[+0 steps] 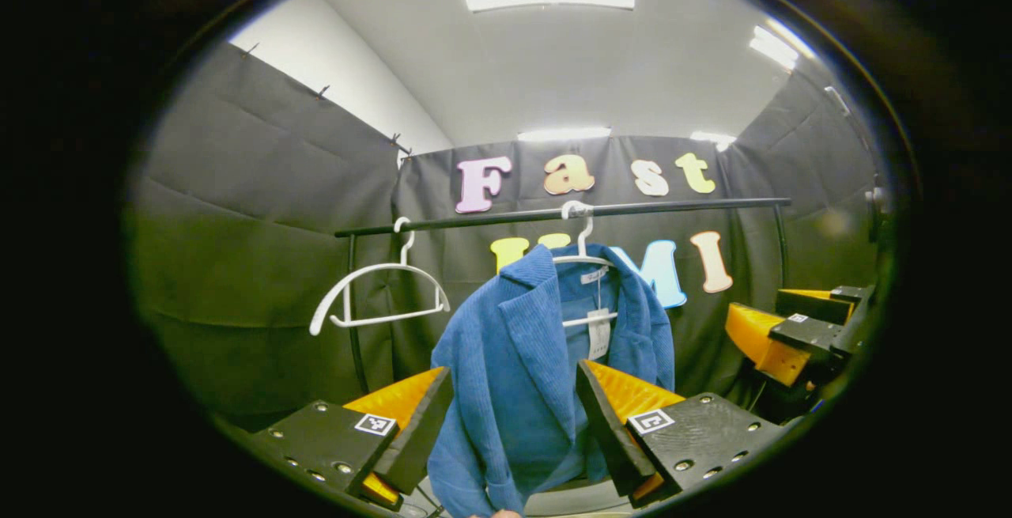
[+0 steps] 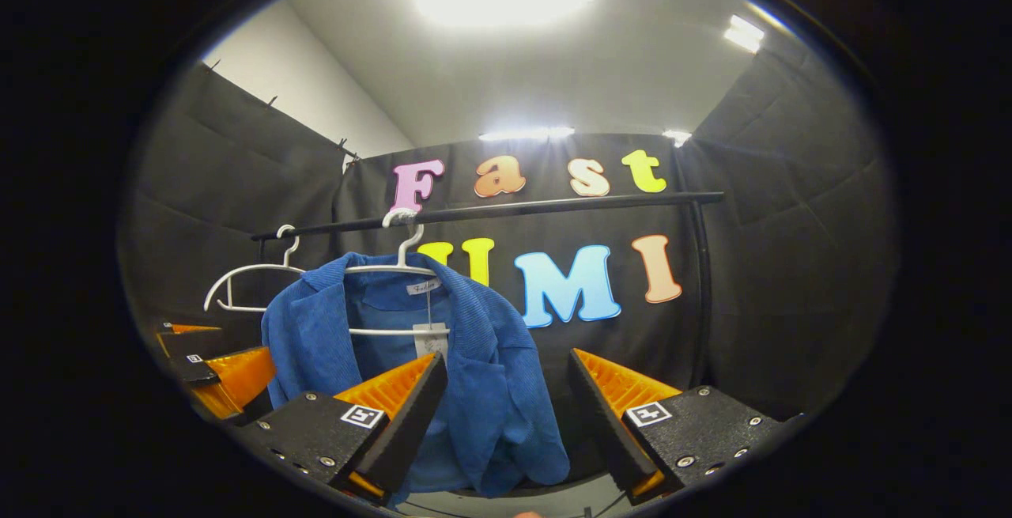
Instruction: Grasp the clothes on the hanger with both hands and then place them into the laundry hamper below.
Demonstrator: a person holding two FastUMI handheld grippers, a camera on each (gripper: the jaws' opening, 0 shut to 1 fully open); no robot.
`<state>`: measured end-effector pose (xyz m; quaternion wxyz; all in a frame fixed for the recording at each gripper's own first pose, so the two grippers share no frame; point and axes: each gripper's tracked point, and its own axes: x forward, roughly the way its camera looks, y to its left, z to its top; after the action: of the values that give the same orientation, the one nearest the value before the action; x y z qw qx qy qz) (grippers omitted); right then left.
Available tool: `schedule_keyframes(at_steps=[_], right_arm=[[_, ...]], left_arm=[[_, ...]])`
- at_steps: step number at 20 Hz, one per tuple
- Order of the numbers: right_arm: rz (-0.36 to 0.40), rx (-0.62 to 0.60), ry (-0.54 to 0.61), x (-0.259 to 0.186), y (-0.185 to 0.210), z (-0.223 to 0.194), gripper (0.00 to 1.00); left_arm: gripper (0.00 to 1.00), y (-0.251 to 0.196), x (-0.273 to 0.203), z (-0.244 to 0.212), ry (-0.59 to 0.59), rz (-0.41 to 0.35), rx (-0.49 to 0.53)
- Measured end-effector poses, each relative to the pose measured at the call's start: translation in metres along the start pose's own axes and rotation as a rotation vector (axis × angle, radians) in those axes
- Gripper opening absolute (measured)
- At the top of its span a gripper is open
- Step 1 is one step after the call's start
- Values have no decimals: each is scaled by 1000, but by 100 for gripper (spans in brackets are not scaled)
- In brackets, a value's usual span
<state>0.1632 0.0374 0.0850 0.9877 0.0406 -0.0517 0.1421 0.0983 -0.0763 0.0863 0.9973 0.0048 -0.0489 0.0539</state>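
The blue jacket point(image 1: 514, 360) hangs on a white hanger point(image 1: 583, 265) from the dark rail point(image 1: 569, 213), straight ahead of both of your grippers, and its long axis runs down from the collar to the hem. The cloth is ribbed, like corduroy, soft and rather thick, with a wide lapel and a paper tag point(image 1: 598, 334) inside the neck.

Your left gripper point(image 1: 514, 415) has its fingers wide apart, and the jacket's front panel shows in the gap between them, not pressed by either finger. Your right gripper point(image 2: 506, 415) is also wide, with the jacket's edge toward its left finger. I judge the left gripper is the better centred one.

A second, bare hanger point(image 1: 378, 293) hangs beside it on the rail. The hamper I cannot see.
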Motion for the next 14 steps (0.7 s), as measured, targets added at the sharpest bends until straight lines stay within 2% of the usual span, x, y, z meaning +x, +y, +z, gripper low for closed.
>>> schedule_keyframes(at_steps=[2, 5, 6, 10, 14], right_arm=[[29, 24, 27, 17, 1, -9, 95], [55, 40, 67, 36, -2, -25, 95], [64, 41, 79, 42, -2, -31, 95], [118, 23, 95, 64, 1, -48, 95], [177, 33, 117, 83, 7, -65, 95]], left_arm=[[96, -9, 13, 0, -4, 3, 2], [84, -23, 29, -9, 17, 3, 11], [96, -27, 34, -14, 27, 5, 14], [96, -33, 58, -29, 50, 23, 5], [96, -28, 76, -52, 98, 75, 7]])
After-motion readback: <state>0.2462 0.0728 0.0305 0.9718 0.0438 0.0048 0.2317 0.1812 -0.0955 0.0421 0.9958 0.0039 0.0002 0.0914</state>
